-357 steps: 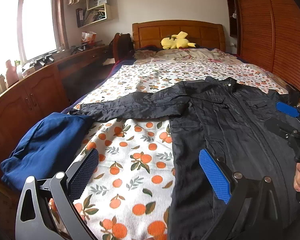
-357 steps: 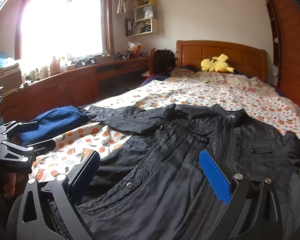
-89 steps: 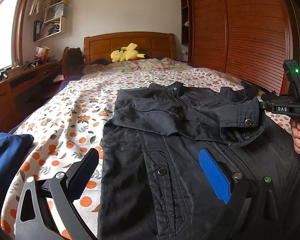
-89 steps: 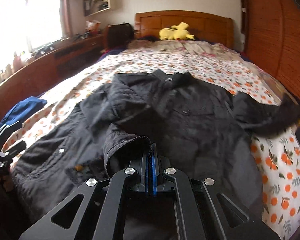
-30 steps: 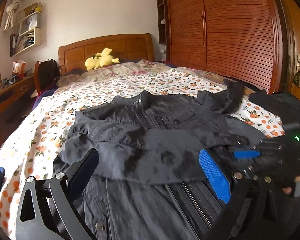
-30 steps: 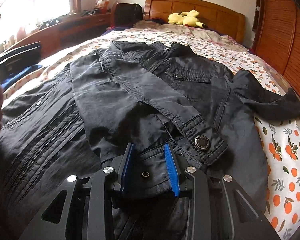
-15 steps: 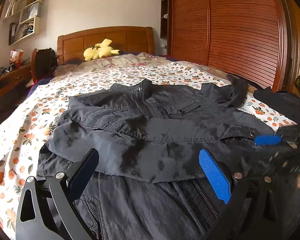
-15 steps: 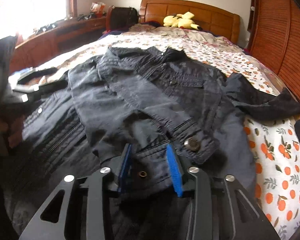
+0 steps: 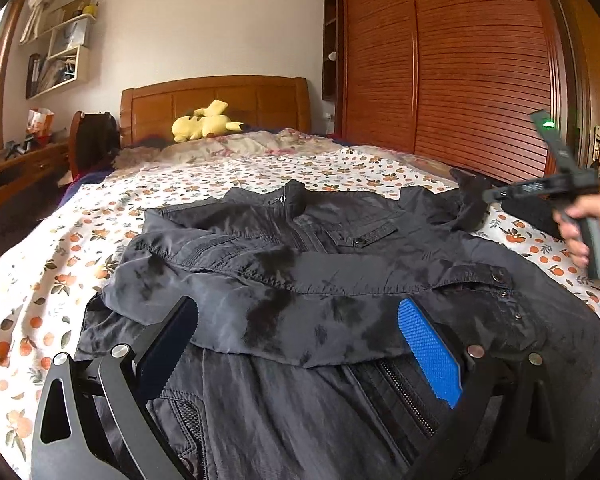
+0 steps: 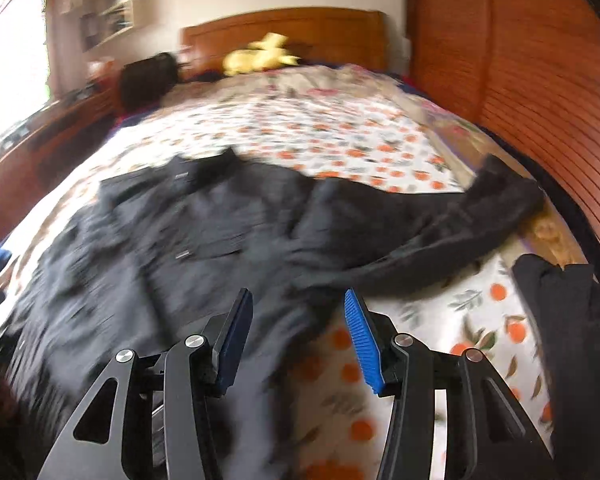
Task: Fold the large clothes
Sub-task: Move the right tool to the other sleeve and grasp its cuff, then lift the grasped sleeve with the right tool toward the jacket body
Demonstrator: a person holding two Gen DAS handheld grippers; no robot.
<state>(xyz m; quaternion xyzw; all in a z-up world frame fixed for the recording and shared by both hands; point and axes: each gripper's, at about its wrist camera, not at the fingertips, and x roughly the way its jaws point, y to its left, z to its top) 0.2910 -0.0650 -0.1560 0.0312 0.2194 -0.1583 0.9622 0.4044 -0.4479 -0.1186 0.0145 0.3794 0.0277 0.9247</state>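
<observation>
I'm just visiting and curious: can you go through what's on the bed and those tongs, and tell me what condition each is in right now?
Black jacket: flat on the bed, zipped, one sleeve folded across the chest.
Other sleeve: stretched out sideways, not yet folded.
Left tongs: open over the jacket, holding nothing.
Right tongs: open, just been opening, nothing between them.
Yellow plush toy: lying by the headboard.
Bedspread: spread flat.

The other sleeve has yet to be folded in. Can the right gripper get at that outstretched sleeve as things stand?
Probably yes. The right gripper hangs above the bed with jaws apart and nothing between them, and the outstretched sleeve lies flat on the bedspread just ahead, uncovered, though the view is blurred.
</observation>
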